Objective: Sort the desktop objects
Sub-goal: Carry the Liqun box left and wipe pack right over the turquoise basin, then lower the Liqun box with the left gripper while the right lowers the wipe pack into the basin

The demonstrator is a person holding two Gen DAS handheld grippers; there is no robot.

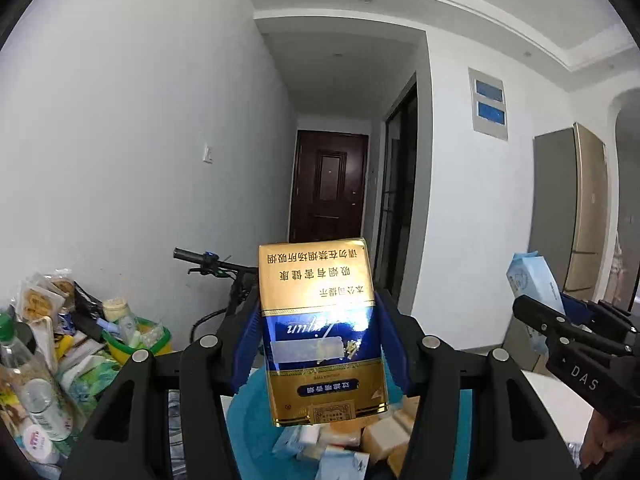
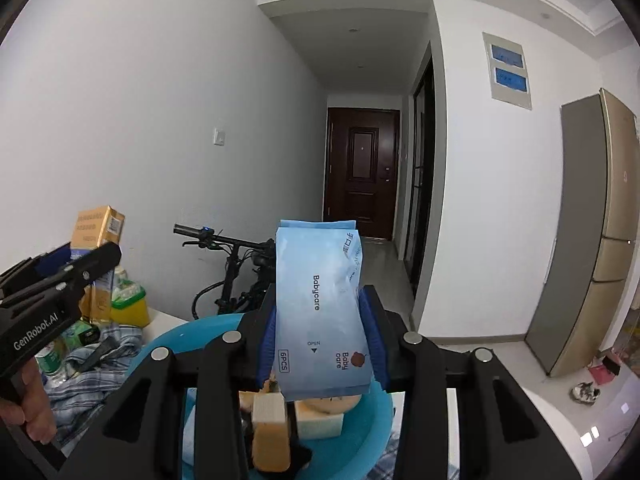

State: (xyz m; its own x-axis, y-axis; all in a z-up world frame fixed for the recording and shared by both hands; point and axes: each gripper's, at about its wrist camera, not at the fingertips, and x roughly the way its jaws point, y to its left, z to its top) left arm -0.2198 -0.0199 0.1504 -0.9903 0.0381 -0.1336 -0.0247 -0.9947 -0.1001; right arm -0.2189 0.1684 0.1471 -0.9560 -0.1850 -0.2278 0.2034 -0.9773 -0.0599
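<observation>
Between left gripper [image 1: 318, 340] pads: cigarette pack [image 1: 320, 332] (upside down); right gripper [image 2: 322, 336] clamps wipes pack [image 2: 320, 308].

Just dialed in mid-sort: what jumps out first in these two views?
Each gripper holds something up over the blue basin: the left gripper grips a gold and blue cigarette pack, the right gripper a pale blue wipes packet. Small packets fill the basin, and a bicycle stands behind against the wall.

Gold-blue cigarette pack [image 1: 320, 332], blue wipes pouch [image 2: 322, 308], both upright
</observation>
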